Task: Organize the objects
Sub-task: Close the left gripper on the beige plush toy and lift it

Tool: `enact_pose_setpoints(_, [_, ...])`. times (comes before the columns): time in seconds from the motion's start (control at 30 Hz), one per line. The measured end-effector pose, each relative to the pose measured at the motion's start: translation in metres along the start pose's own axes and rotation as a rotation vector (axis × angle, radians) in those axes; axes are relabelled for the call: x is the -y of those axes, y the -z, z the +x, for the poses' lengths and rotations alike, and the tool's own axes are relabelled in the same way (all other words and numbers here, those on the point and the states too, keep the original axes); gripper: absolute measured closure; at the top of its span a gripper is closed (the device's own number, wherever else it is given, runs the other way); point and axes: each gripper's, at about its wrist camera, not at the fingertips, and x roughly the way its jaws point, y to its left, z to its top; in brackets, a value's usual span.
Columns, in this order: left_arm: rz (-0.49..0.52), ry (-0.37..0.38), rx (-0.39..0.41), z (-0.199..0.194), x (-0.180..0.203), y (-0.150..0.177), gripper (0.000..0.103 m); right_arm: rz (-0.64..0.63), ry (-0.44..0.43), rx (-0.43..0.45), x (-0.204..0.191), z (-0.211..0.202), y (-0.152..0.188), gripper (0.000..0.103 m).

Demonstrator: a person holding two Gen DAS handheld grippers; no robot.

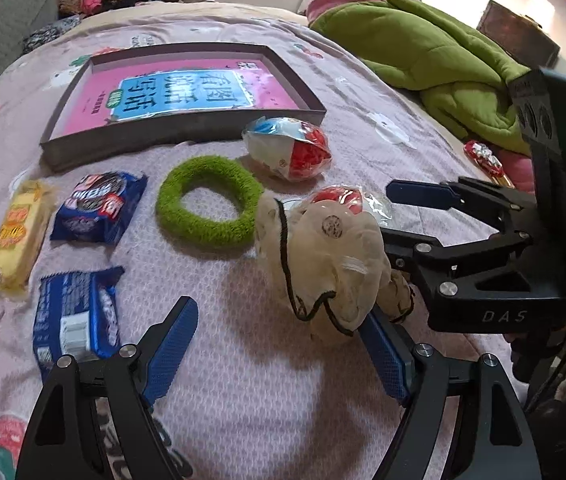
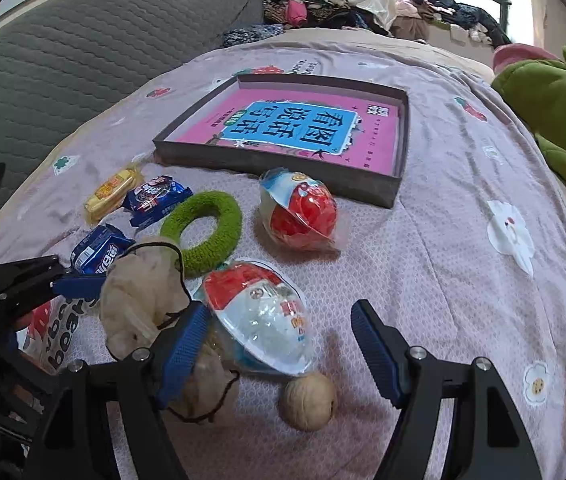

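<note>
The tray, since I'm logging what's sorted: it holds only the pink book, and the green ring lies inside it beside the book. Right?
Not quite. The green ring lies outside the tray, on the bedspread in front of it, between the blue packets and the red egg. The tray does hold only the pink book. The right wrist view shows it.

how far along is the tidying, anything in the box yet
Barely started. The shallow box holds only a pink book. Both grippers, left and right, are open and grip nothing; a cream mesh pouch sits between them. Still loose on the bedspread: green ring, two red-and-white egg packs, a walnut, yellow snack, two blue biscuit packs.
</note>
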Motion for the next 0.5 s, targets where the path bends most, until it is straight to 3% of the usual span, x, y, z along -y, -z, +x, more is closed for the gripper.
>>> enact_pose_setpoints(0.13, [0.033, 0.011, -0.004, 0.008, 0.006, -0.005, 0.021, -0.014, -0.022, -0.017, 0.003, 0.006, -0.005, 0.039])
enact_pose_setpoints(0.23, [0.045, 0.039, -0.011, 0.013, 0.009, -0.006, 0.021, -0.041, -0.028, -0.029, 0.001, 0.01, -0.007, 0.051])
enact_pose_setpoints(0.5, [0.019, 0.105, -0.021, 0.025, 0.011, -0.012, 0.021, -0.069, -0.034, -0.048, 0.002, 0.013, -0.009, 0.052])
